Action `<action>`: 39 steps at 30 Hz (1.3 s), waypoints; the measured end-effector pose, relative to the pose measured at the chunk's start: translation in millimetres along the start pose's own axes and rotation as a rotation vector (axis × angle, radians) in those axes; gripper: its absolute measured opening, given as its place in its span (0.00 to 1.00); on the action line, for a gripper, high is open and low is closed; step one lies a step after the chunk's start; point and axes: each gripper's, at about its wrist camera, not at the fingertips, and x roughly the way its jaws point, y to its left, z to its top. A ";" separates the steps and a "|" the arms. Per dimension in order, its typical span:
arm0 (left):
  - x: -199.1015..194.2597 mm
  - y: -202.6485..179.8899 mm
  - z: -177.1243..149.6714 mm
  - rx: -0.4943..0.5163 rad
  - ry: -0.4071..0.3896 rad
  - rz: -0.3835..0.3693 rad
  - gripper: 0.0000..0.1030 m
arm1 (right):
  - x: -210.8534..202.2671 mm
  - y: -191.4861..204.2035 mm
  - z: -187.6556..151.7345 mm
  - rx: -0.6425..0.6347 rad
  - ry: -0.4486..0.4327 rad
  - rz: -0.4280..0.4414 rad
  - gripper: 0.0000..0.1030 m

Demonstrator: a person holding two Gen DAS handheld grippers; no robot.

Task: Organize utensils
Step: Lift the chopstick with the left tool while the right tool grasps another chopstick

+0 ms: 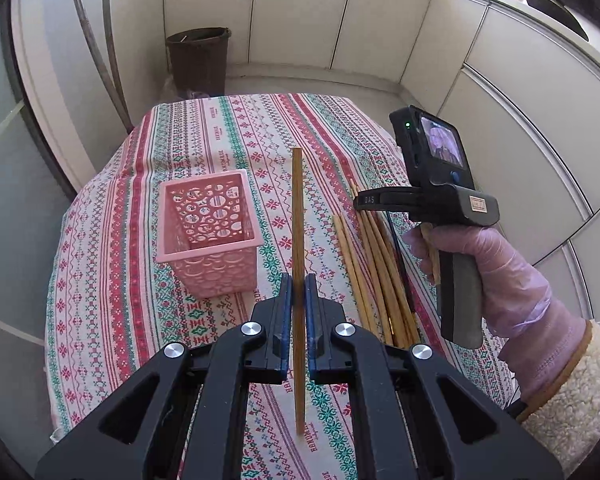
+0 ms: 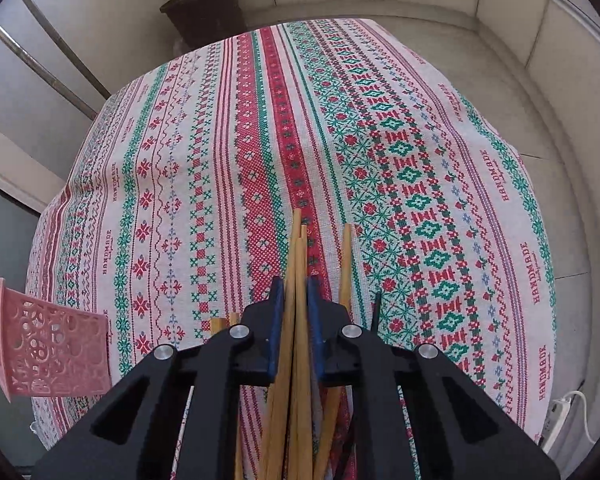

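Observation:
My left gripper (image 1: 299, 285) is shut on a single wooden chopstick (image 1: 297, 216) and holds it above the patterned tablecloth (image 1: 228, 136), just right of the pink perforated basket (image 1: 208, 236). A pile of wooden chopsticks (image 1: 374, 268) lies on the cloth to the right, under the right hand-held gripper (image 1: 444, 204). In the right wrist view my right gripper (image 2: 296, 288) is closed around chopsticks (image 2: 296, 264) of the pile, low over the cloth; whether they are lifted I cannot tell. The pink basket (image 2: 48, 344) shows at the far left.
A dark woven waste bin (image 1: 199, 60) stands on the floor beyond the table's far edge. White cabinets (image 1: 500, 92) run along the right. A power strip (image 2: 558, 412) lies on the floor at the right. A metal rail (image 1: 96, 40) is at the left.

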 end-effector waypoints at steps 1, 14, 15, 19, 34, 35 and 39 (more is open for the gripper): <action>0.0 1.1 0.1 -0.004 0.000 0.000 0.05 | -2.8 -1.0 -1.1 0.003 -0.005 0.000 0.07; -28.9 -9.4 -2.8 0.016 -0.079 -0.018 0.05 | -75.6 -10.0 -36.4 -0.044 -0.086 0.048 0.06; -30.5 -10.5 -3.1 0.019 -0.084 -0.018 0.05 | -72.4 -11.8 -39.5 -0.041 -0.066 0.047 0.06; -40.8 -15.0 -4.3 0.031 -0.110 -0.021 0.05 | -66.8 -15.5 -55.4 -0.030 -0.016 0.050 0.06; -74.8 -2.2 -3.4 -0.009 -0.197 -0.055 0.05 | -103.7 -27.7 -72.2 0.074 -0.023 0.197 0.05; -76.3 -0.4 -2.9 -0.013 -0.200 -0.054 0.05 | -109.9 -24.7 -71.8 0.056 -0.034 0.201 0.05; -75.3 1.5 -4.4 -0.024 -0.192 -0.044 0.05 | -107.1 -13.6 -72.6 -0.011 -0.045 0.129 0.34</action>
